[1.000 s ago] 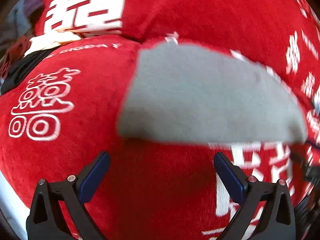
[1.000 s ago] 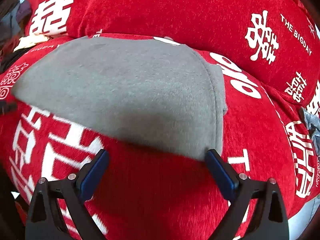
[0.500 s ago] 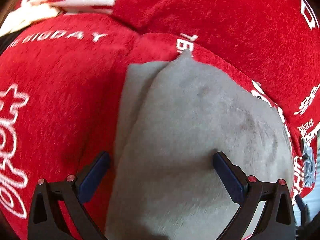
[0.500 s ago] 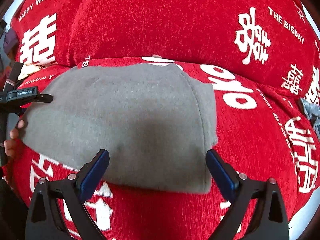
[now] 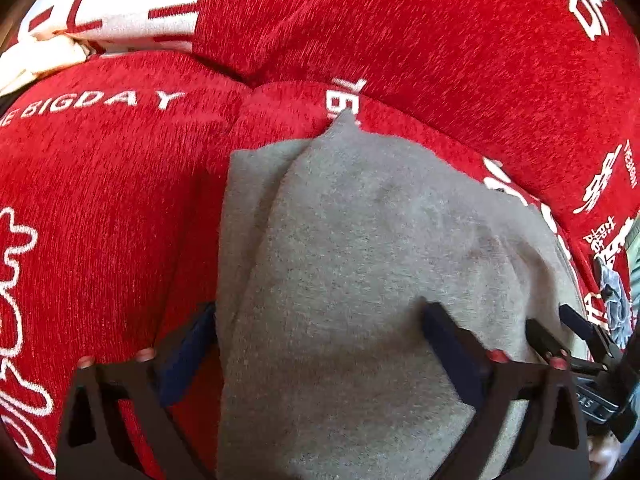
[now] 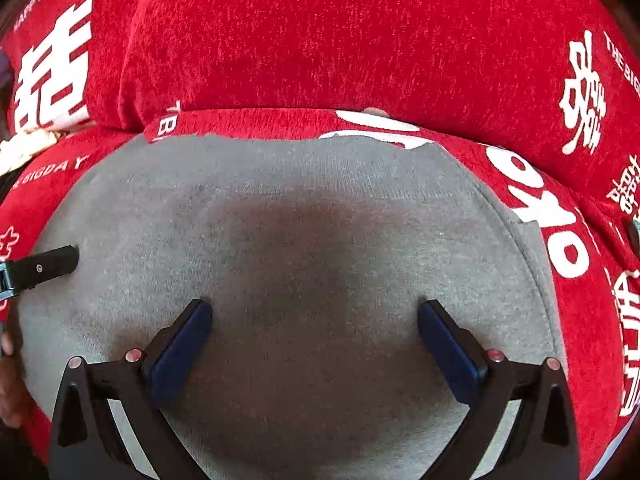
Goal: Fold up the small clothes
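A folded grey garment (image 5: 360, 260) lies flat on a red sofa seat (image 5: 100, 220); it also fills the right wrist view (image 6: 300, 240). My left gripper (image 5: 320, 328) is open, its jaws wide apart, low over the garment's left edge, where two layers show. My right gripper (image 6: 316, 320) is open and empty, low over the garment's near middle, casting a shadow on it. A black finger of the left gripper (image 6: 44, 266) reaches onto the garment's left side in the right wrist view. The right gripper's black frame (image 5: 592, 348) shows at the left wrist view's right edge.
The red sofa cover with white lettering has a backrest cushion (image 6: 340, 40) right behind the garment. A cream cloth (image 5: 36, 60) lies at the far left on the seat. A grey-blue item (image 5: 616, 292) sits at the far right.
Both grippers have come closer and lower over the grey garment. The left gripper swung from the front of it to its left edge. The garment now lies flat.
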Demonstrator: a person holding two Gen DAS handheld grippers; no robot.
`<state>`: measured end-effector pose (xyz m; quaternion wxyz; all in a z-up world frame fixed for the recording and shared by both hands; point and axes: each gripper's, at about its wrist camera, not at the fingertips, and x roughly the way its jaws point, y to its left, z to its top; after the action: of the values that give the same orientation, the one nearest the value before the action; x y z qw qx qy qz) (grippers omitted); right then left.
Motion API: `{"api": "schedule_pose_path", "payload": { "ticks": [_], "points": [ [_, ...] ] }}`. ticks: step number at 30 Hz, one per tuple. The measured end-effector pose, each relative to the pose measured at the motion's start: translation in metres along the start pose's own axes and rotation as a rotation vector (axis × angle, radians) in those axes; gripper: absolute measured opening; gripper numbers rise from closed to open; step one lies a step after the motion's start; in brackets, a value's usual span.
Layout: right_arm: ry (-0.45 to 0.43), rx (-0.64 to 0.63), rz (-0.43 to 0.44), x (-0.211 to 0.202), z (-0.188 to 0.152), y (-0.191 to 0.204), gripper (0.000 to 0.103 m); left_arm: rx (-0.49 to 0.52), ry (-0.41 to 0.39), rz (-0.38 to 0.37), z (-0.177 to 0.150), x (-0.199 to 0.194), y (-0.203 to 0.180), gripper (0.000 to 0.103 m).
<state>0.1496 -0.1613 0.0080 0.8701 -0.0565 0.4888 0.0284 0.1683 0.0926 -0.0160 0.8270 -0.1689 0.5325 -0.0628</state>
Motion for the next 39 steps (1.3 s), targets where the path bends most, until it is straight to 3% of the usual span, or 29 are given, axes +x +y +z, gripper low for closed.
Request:
{"api": "schedule_pose_path", "payload": {
  "ticks": [1, 2, 3, 8, 11, 14, 18, 25, 33, 37, 38, 39],
  "points": [
    [-0.004, -0.004, 0.001, -0.001, -0.001, 0.000, 0.103, 0.020, -0.016, -0.025, 0.000, -0.005, -0.004, 0.069],
    [-0.006, -0.011, 0.006, -0.001, -0.001, -0.002, 0.103, 0.026, -0.015, -0.055, 0.000, -0.011, -0.006, 0.042],
    [-0.002, -0.014, 0.011, -0.001, -0.001, -0.003, 0.103, 0.021, -0.002, -0.082, 0.001, -0.013, -0.009, 0.032],
    [0.027, -0.011, 0.008, 0.000, 0.004, -0.004, 0.103, 0.058, -0.045, -0.020, -0.001, -0.027, -0.025, 0.029],
    [0.003, -0.036, -0.010, 0.002, 0.003, 0.002, 0.103, 0.022, -0.025, 0.003, 0.004, -0.029, -0.028, 0.029],
    [0.062, -0.033, 0.025, -0.001, 0.010, -0.009, 0.103, 0.014, -0.011, 0.044, 0.010, -0.037, -0.038, 0.029],
    [0.001, 0.057, 0.000, -0.027, 0.004, -0.050, 0.103, 0.055, 0.006, 0.141, 0.017, -0.045, -0.064, 0.028],
    [0.003, 0.139, -0.014, -0.045, -0.029, -0.125, 0.103, 0.056, 0.099, 0.317, 0.033, -0.033, -0.104, 0.025],
    [-0.072, 0.270, 0.016, -0.068, -0.053, -0.199, 0.103, 0.146, 0.026, 0.275, 0.038, -0.079, -0.238, 0.021],
    [-0.073, 0.313, 0.015, -0.064, -0.073, -0.223, 0.103, 0.230, 0.046, 0.247, 0.019, -0.048, -0.317, 0.019],
    [-0.068, 0.322, 0.019, -0.062, -0.077, -0.228, 0.103, 0.248, 0.053, 0.250, 0.014, -0.039, -0.330, 0.012],
    [-0.062, 0.337, 0.022, -0.059, -0.082, -0.233, 0.103, 0.275, 0.079, 0.257, 0.005, -0.021, -0.347, 0.013]
  ]
}}
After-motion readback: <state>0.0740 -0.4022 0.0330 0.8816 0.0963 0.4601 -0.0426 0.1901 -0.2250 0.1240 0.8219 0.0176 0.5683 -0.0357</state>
